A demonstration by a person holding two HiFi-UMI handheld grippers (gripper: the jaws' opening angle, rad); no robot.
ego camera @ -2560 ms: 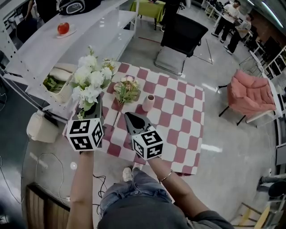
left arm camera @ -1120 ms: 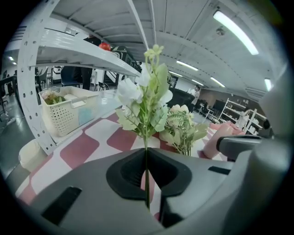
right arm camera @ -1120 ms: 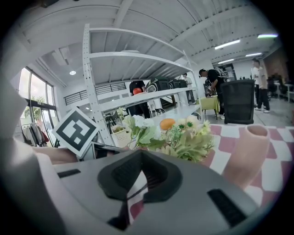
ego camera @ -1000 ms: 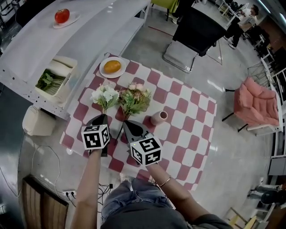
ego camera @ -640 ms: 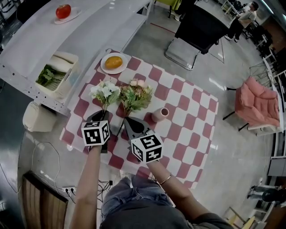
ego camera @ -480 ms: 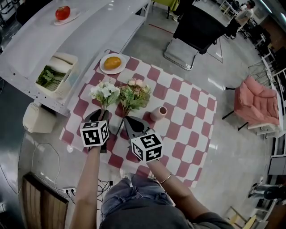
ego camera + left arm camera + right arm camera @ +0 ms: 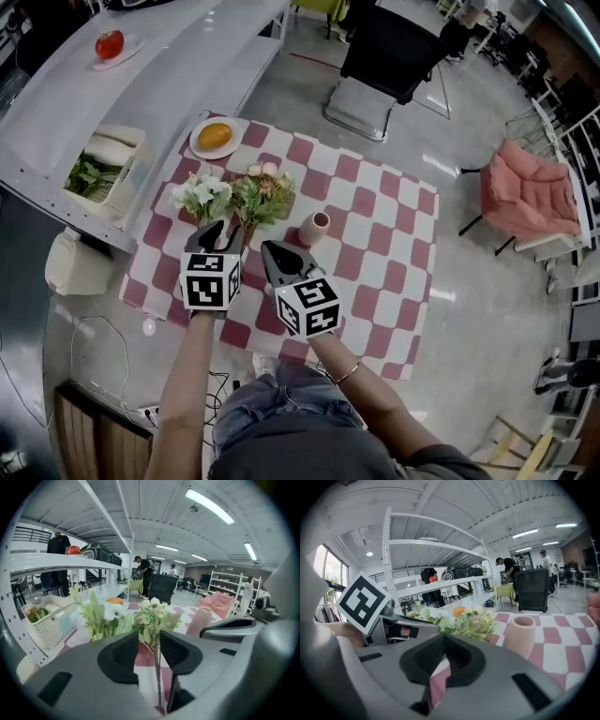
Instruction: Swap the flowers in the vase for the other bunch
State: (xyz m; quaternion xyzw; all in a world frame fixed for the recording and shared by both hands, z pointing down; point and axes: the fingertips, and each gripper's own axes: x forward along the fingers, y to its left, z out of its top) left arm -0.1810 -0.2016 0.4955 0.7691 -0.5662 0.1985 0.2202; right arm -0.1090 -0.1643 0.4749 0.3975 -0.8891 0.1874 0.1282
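Observation:
Two bunches lie side by side on the red-and-white checked cloth (image 7: 375, 216): a white bunch (image 7: 199, 195) (image 7: 101, 618) and a cream-and-green bunch (image 7: 261, 195) (image 7: 153, 616) (image 7: 476, 623). To their right stands the pink vase (image 7: 315, 227) (image 7: 200, 620) (image 7: 520, 632), upright, with nothing showing in its mouth. My left gripper (image 7: 217, 232) (image 7: 149, 641) hovers just behind the bunches. Its jaws have just been opening. A thin stem of the cream bunch shows in the gap, and neither pad touches it. Beside it my right gripper (image 7: 275, 251) (image 7: 443, 641) is shut, with nothing seen between its tips.
A plate with an orange (image 7: 216, 137) sits at the cloth's far left corner. A white basket of greens (image 7: 94, 176) and a long white shelf unit with a tomato (image 7: 110, 44) stand to the left. A black office chair (image 7: 384, 47) and a pink armchair (image 7: 530, 202) stand beyond.
The white bunch, earlier held up in my left gripper, now lies on the cloth. The left jaws have opened and lifted off it. The right gripper has shifted slightly.

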